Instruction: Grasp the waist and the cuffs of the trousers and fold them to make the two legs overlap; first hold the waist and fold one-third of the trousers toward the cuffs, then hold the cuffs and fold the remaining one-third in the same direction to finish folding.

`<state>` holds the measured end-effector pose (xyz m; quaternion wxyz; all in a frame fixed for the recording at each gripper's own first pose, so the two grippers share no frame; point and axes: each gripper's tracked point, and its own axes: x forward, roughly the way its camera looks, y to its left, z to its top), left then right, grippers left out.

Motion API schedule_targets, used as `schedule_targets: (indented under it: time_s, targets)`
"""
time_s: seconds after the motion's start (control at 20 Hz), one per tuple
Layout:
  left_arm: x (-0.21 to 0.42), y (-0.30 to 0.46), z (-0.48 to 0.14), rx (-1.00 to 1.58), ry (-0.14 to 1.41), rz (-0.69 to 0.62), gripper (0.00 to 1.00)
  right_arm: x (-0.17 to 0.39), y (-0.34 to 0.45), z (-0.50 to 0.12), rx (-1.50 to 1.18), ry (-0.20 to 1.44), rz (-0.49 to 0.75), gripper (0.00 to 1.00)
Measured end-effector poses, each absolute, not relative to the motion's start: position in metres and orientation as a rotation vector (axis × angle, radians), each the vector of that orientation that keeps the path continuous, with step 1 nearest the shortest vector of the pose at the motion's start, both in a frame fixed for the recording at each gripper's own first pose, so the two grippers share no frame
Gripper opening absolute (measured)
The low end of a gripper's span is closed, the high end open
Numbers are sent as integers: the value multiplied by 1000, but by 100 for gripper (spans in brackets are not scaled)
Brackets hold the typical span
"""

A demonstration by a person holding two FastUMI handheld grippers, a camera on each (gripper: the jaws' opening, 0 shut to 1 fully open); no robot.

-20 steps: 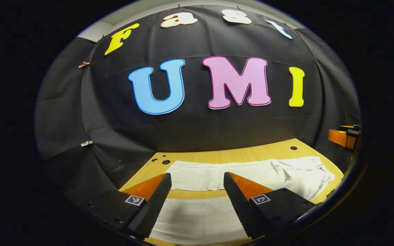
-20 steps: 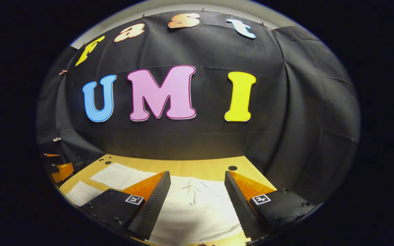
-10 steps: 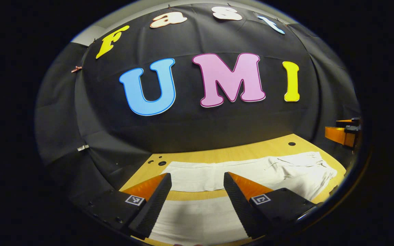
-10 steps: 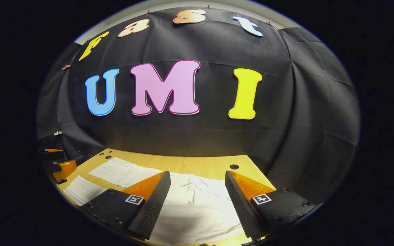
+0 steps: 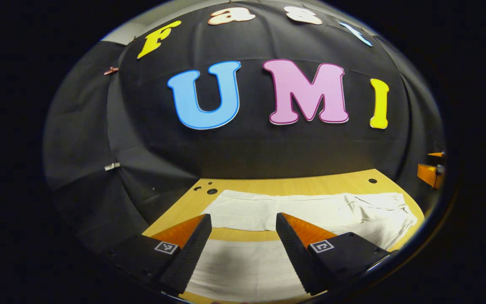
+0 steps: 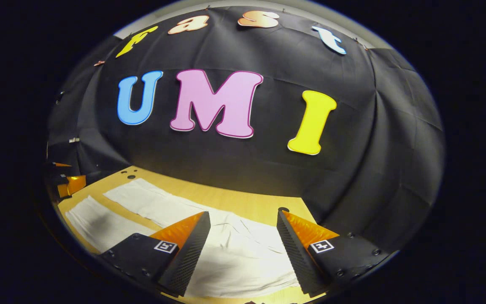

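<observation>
While white cotton trousers lie flat, legs apart, on the wooden bench, we hover left gripper and right gripper, both spread wide, ready to pinch cuffs and waist.

You are facing a wooden table with white cloth trousers lying flat, bare wood running between the legs; the black cloth wall is closing off the far edge.

Trousers lie flat on desk, legs apart with bare desk between them. Left gripper over the near leg's cuff end; right gripper over the waist end, booth wall behind.
</observation>
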<state>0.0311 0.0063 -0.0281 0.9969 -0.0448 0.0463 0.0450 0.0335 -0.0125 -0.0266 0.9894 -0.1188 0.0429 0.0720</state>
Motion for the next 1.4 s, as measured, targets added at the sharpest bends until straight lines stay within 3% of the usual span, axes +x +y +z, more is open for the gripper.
schedule_targets:
  time_s: [0.35,1.2,1.4]
  targets:
    - [24,33,-42,-88,91,120,97,40,-41,-63,-484,164,214,98]
    - [-9,99,-107,-167,227,313,98,11,-184,-227,-1149,604,544,98]
    - [-19,115,-117,-127,258,350,97,13,-211,-252,-1265,642,548,98]
